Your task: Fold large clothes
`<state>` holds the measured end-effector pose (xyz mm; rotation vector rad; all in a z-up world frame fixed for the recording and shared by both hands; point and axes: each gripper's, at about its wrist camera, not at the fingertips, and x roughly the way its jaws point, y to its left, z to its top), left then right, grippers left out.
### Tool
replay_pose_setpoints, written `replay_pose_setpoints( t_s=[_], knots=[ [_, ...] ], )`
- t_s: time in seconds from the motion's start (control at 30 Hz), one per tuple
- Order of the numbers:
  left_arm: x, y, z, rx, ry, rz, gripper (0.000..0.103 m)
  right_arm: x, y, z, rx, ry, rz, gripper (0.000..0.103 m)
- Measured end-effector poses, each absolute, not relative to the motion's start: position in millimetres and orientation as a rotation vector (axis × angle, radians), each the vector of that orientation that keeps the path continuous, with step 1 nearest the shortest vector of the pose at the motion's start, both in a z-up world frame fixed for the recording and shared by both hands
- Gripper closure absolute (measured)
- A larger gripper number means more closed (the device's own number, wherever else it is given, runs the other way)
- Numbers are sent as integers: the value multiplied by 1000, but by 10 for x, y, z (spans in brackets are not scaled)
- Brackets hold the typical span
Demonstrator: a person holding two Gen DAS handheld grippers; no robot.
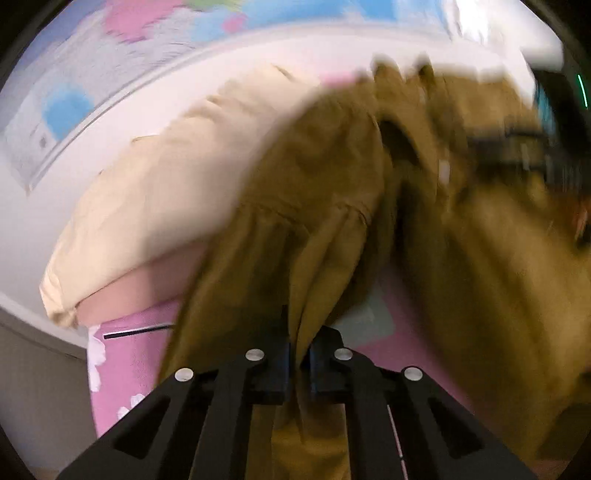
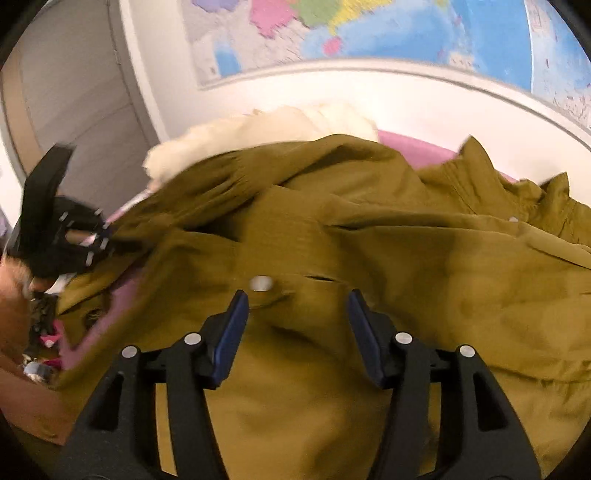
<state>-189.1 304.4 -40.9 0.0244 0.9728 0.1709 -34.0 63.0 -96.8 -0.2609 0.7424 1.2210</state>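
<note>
The mustard-brown jacket point(image 2: 332, 236) lies rumpled across a pink bed cover point(image 2: 413, 146), with a white button point(image 2: 261, 283) and a slit buttonhole showing and its collar bunched toward two o'clock. A cream garment point(image 2: 258, 129) sits behind it at eleven o'clock. The left gripper point(image 1: 298, 360) is clamped on a gathered fold of the jacket. The right gripper point(image 2: 298, 317) stands apart just above the cloth, gripping nothing. A map point(image 2: 369, 33) hangs on the wall.
</note>
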Motion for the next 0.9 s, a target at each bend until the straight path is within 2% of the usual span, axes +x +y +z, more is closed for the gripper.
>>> replay_pose_setpoints(
  t_s=[0.17, 0.3, 0.43, 0.57, 0.6, 0.63, 0.67, 0.7, 0.73, 0.8, 0.87, 0.9],
  knots=[
    [-2051, 3364, 382, -202, 819, 47, 98, -635, 663, -773, -186, 721, 1418, 45],
    [-2023, 3147, 865, -236, 752, -78, 97, -1006, 666, -565, -107, 652, 1602, 31],
    [-1729, 2697, 907, -197, 762, -146, 97, -1305, 697, -411, -4, 603, 1707, 15],
    [-1432, 2408, 809, -195, 786, -225, 97, -1465, 833, -444, 20, 610, 1673, 12],
    [-1386, 2366, 777, -202, 793, -229, 97, -1464, 847, -477, 26, 621, 1668, 23],
    [-1316, 2325, 749, -203, 799, -230, 97, -1451, 869, -507, 47, 654, 1695, 54],
    [-1252, 2277, 715, -206, 809, -227, 97, -1451, 858, -505, 58, 674, 1729, 73],
    [-1209, 2259, 700, -213, 825, -228, 97, -1420, 797, -463, 56, 667, 1740, 101],
    [-1195, 2253, 705, -217, 832, -237, 94, -1388, 730, -410, 43, 647, 1723, 100],
    [-1273, 2282, 788, -227, 785, -259, 78, -1231, 441, -208, 9, 620, 1703, 100],
    [-1434, 2330, 963, -244, 667, -313, 53, -1087, 129, 2, -58, 578, 1642, 101],
    [-1480, 2347, 1012, -248, 636, -324, 51, -1028, -63, 92, -97, 582, 1625, 100]
  ],
)
